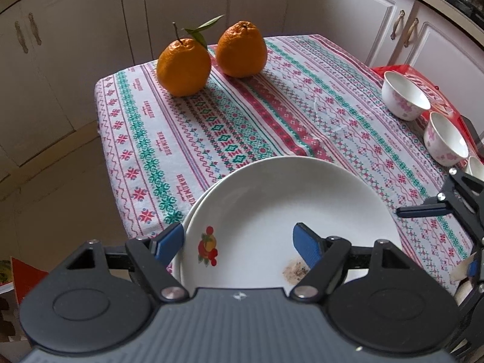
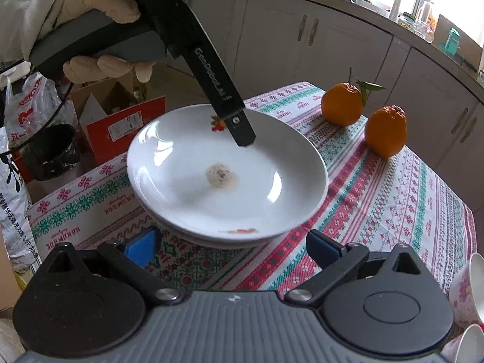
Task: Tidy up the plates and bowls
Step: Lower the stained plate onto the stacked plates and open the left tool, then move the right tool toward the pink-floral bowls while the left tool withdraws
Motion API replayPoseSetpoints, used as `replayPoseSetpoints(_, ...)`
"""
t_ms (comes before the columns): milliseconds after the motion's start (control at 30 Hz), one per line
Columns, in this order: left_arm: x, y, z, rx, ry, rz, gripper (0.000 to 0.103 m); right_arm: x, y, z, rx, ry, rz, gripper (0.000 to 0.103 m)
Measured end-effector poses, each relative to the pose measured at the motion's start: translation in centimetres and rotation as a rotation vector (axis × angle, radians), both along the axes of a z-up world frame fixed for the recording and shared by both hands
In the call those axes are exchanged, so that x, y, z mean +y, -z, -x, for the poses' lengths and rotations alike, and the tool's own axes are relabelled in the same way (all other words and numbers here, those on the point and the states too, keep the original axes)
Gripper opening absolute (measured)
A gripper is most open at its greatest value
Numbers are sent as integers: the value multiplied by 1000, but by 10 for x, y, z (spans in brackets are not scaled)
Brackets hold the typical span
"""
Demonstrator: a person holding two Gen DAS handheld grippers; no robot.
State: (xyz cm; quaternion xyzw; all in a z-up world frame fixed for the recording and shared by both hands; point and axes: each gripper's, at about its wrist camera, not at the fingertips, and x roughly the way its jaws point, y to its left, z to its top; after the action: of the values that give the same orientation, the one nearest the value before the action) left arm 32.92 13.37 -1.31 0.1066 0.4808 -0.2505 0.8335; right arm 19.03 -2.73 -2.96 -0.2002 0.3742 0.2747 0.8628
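Plates: two white glazed ceramic dishes [image 2: 227, 175] sit stacked at the near-left corner of the cloth-covered table [image 1: 272, 115], the top one carrying a fruit decal and a dried food spot.

I judge them stiff, fairly heavy, slick and breakable; the rim is the only sensible hold.

My left gripper [image 1: 239, 242] straddles the top dish's rim, one pad outside, one inside, jaws narrowly parted and not pressing.

My right gripper [image 2: 233, 248] waits wide and empty just short of the stack.

Three small white floral bowls [image 1: 405, 96] line the right edge; two orange tangerines [image 1: 211, 57] occupy the far edge.

Middle cloth lies open, but the stack slightly overhangs the table corner, so a slip risks the floor.
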Motion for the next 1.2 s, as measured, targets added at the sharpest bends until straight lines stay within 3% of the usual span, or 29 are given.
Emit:
replayPoseSetpoints(200,1,-3,3,-30,-17,-7,80,-10,-3,6,-16,25,15,103)
replayPoseSetpoints(433,-13,-17,30,-144,-27,-46,85,-28,-13,10,-41,71,-5,103)
replayPoseSetpoints(567,-23,-30,60,-244,-58,-25,90,-43,-23,12,-60,111,-33,103)
replayPoseSetpoints(733,-39,-40,98,-307,-86,29,93,-65,-32,17,-68,177,-45,103)
replayPoseSetpoints(933,-55,-42,138,-334,-136,100,93,-90,-39,35,-80,222,-67,103)
replayPoseSetpoints(1033,-65,-36,160,-341,-165,115,99,-104,-41,46,-92,245,-77,103)
replayPoseSetpoints(1200,-90,-24,189,-347,-167,126,100,-133,-44,61,-92,304,-108,103)
